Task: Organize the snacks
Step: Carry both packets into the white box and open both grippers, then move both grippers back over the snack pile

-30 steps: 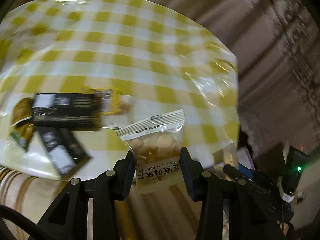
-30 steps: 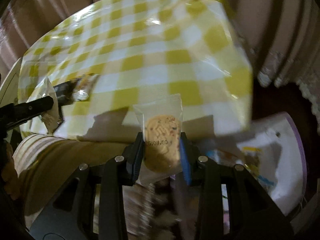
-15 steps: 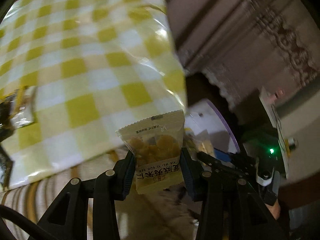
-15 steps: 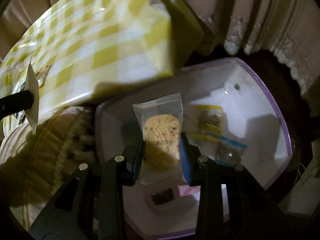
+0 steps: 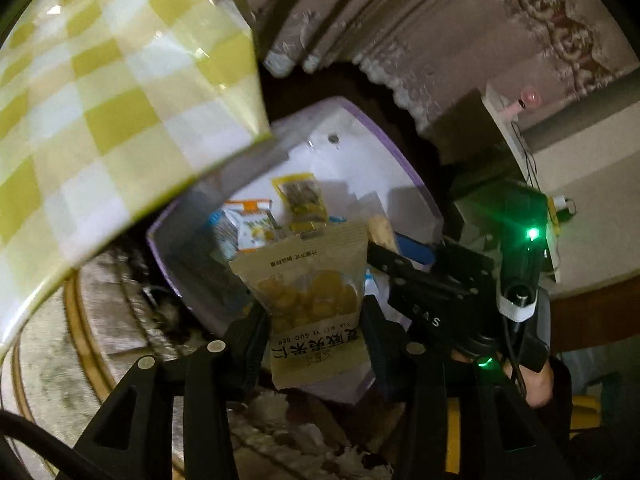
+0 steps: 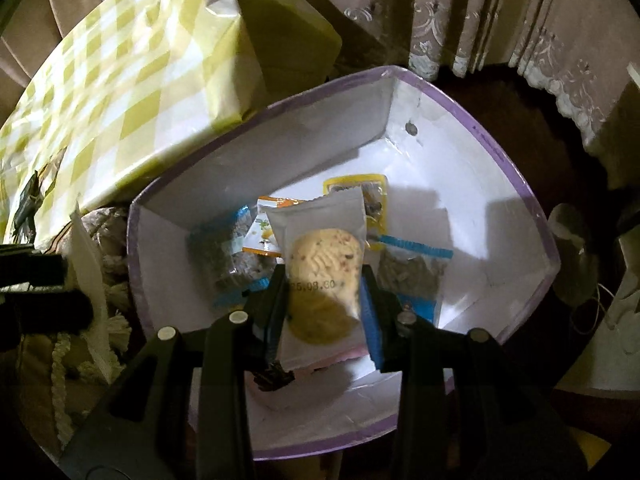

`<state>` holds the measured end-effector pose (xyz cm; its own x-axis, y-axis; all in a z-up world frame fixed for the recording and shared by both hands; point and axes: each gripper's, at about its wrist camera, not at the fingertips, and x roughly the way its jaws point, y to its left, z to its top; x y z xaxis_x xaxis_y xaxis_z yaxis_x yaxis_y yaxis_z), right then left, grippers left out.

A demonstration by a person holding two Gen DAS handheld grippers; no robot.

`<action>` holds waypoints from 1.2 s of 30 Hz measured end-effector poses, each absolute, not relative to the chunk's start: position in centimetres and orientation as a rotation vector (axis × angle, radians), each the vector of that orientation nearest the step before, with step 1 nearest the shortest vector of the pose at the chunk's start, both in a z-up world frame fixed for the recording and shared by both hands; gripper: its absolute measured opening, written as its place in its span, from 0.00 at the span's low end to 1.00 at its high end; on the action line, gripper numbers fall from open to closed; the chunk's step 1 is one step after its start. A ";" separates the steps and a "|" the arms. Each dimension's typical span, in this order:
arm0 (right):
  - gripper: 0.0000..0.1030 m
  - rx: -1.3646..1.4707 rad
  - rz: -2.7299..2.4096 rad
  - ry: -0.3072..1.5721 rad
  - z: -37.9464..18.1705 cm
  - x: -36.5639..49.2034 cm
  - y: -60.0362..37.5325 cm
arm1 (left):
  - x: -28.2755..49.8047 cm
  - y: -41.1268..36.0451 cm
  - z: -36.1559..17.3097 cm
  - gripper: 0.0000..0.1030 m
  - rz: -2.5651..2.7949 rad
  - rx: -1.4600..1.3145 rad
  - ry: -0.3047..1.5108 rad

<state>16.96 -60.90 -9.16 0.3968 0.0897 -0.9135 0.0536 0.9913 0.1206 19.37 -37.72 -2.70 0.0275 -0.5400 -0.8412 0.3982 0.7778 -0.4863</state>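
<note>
My left gripper (image 5: 316,320) is shut on a clear packet of yellow nuts (image 5: 310,300) and holds it over the near rim of a white box with a purple rim (image 5: 384,136). My right gripper (image 6: 324,300) is shut on a clear-wrapped round cookie (image 6: 320,276) and holds it above the inside of the same box (image 6: 500,160). Several snack packets lie in the box: a yellow one (image 6: 374,196), an orange-and-white one (image 6: 266,236) and blue-edged ones (image 6: 412,266). The right gripper's body shows in the left wrist view (image 5: 440,292).
The table with the yellow-checked cloth (image 5: 100,100) overhangs the box on the left; dark snack packets (image 6: 28,196) lie on it. Curtains (image 6: 480,20) hang behind. A rope-fringed rug (image 6: 100,320) lies left of the box.
Both grippers have swung right, from the table edge to over the box, each still holding its packet. The right one moved lower, further over the box's inside.
</note>
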 end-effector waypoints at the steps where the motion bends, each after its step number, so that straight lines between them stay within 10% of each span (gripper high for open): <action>1: 0.39 0.141 0.022 1.166 -9.2 16.9 -60.9 | 19.6 -37.7 -3.0 0.50 -0.729 -0.129 1.376; 5: 0.54 0.135 0.023 1.163 -9.3 17.0 -60.8 | 19.6 -37.4 -3.2 0.55 -0.721 -0.157 1.391; 36: 0.56 -0.006 0.234 1.110 -5.4 20.8 -47.9 | 19.0 -19.4 0.1 0.55 -0.313 -0.434 1.128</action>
